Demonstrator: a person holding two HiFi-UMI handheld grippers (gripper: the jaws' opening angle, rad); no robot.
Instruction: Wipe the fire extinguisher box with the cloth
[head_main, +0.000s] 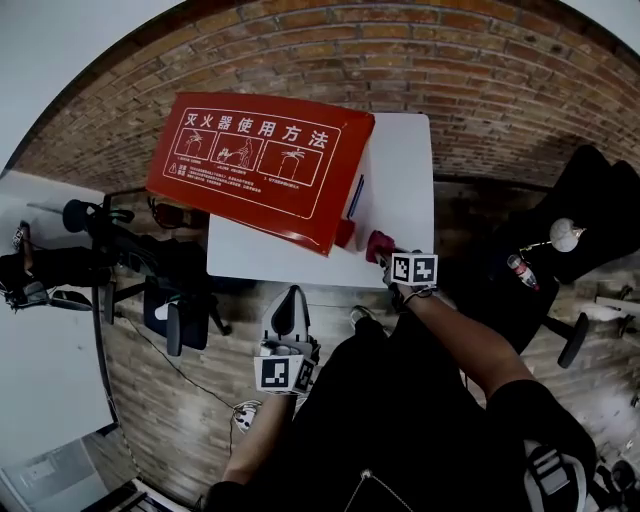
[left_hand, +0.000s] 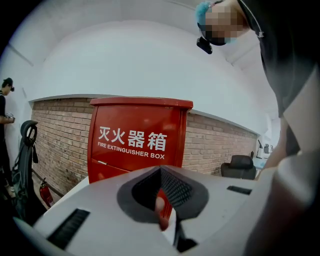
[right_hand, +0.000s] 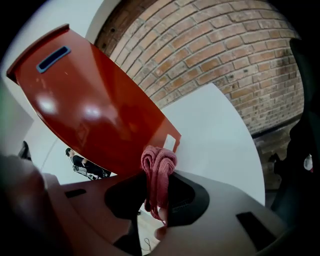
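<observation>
The red fire extinguisher box (head_main: 260, 165) stands on a white table (head_main: 400, 170), its top printed with white instruction panels. My right gripper (head_main: 385, 258) is at the table's front edge, just right of the box's near corner, shut on a bunched pink cloth (head_main: 379, 243). In the right gripper view the cloth (right_hand: 159, 165) sticks up between the jaws of the right gripper (right_hand: 160, 210), close to the box's (right_hand: 95, 115) glossy side. My left gripper (head_main: 288, 305) hangs lower, off the table's front edge, its jaws together and empty. From the left gripper (left_hand: 162, 220) the box's (left_hand: 135, 140) lettered front faces me.
A brick wall (head_main: 480, 70) runs behind the table. A black office chair (head_main: 180, 300) stands at the left and another (head_main: 590, 200) at the right, with a bottle (head_main: 520, 270) near it. A person (left_hand: 5, 100) stands far left beside a small extinguisher (left_hand: 45, 192).
</observation>
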